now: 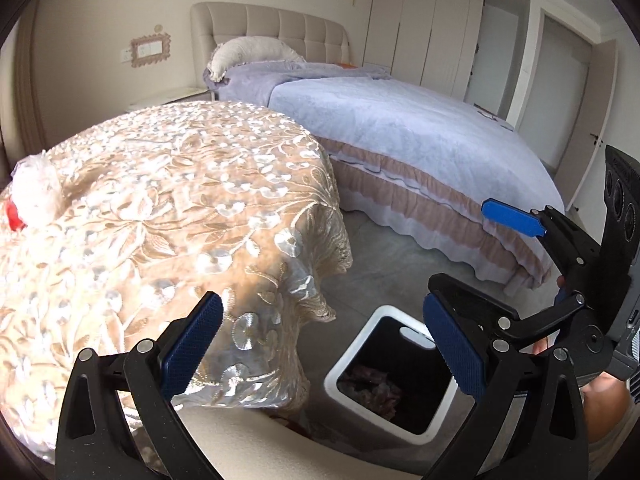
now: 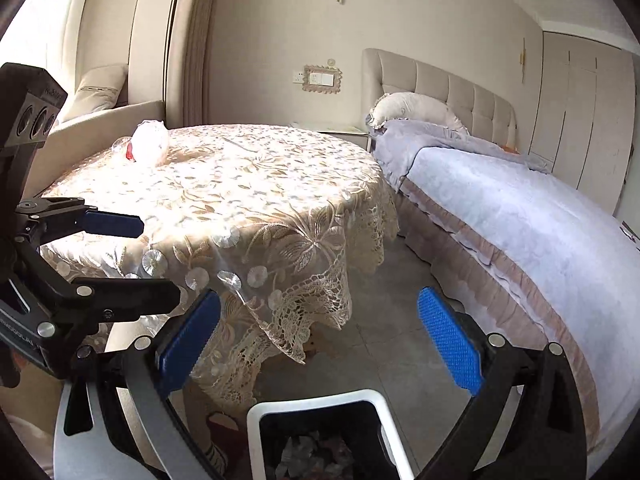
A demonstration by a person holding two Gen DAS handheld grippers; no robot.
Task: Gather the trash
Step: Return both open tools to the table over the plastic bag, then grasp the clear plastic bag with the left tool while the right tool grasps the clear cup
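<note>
A white-rimmed square bin (image 1: 334, 376) with a dark inside stands on the floor beside the round table; crumpled trash (image 1: 376, 388) lies in it. It also shows at the bottom of the right wrist view (image 2: 256, 432). A crumpled clear plastic bag (image 2: 150, 144) with something red beside it lies on the table's far side, also in the left wrist view (image 1: 36, 196). My left gripper (image 1: 324, 344) is open and empty above the table edge and bin. My right gripper (image 2: 320, 344) is open and empty above the bin.
The round table (image 2: 240, 200) has a lace floral cloth hanging over its edge. A bed (image 2: 520, 216) with a lilac cover runs along the right. A grey tiled floor strip (image 2: 384, 320) lies between them. Wardrobes (image 1: 432, 20) stand behind.
</note>
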